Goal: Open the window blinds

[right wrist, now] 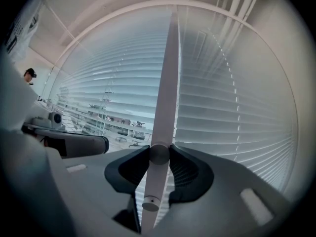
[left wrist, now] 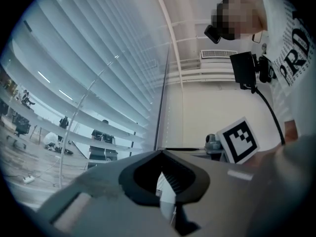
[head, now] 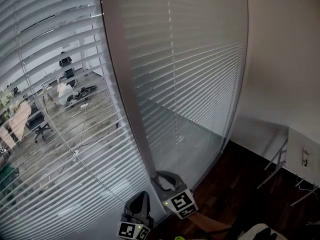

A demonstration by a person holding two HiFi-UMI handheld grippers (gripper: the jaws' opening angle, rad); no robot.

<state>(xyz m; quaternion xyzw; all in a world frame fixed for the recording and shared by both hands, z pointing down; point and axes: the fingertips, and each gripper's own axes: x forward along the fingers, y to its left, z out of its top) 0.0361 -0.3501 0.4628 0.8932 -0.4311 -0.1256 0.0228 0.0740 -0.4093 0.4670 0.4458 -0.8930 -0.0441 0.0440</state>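
Two panes of white slatted blinds meet at a grey upright post (head: 125,84). The left blind (head: 50,59) has its slats tilted, so an office shows through; the right blind (head: 200,74) has its slats flat and closed. My right gripper (head: 163,176) is low on the post. In the right gripper view, the right gripper (right wrist: 159,153) is shut on a round metal knob (right wrist: 159,154) on the post (right wrist: 168,73), with a second knob (right wrist: 150,203) just below. My left gripper (head: 142,198) hangs beside it to the left. The left gripper (left wrist: 162,153) has its tips together and holds nothing.
A thin cord (head: 65,139) hangs in front of the left blind. Dark wood floor (head: 235,184) and a white wall (head: 280,59) lie to the right, with a white metal-legged fixture (head: 302,159) at the far right. The person's torso (left wrist: 291,48) is behind the grippers.
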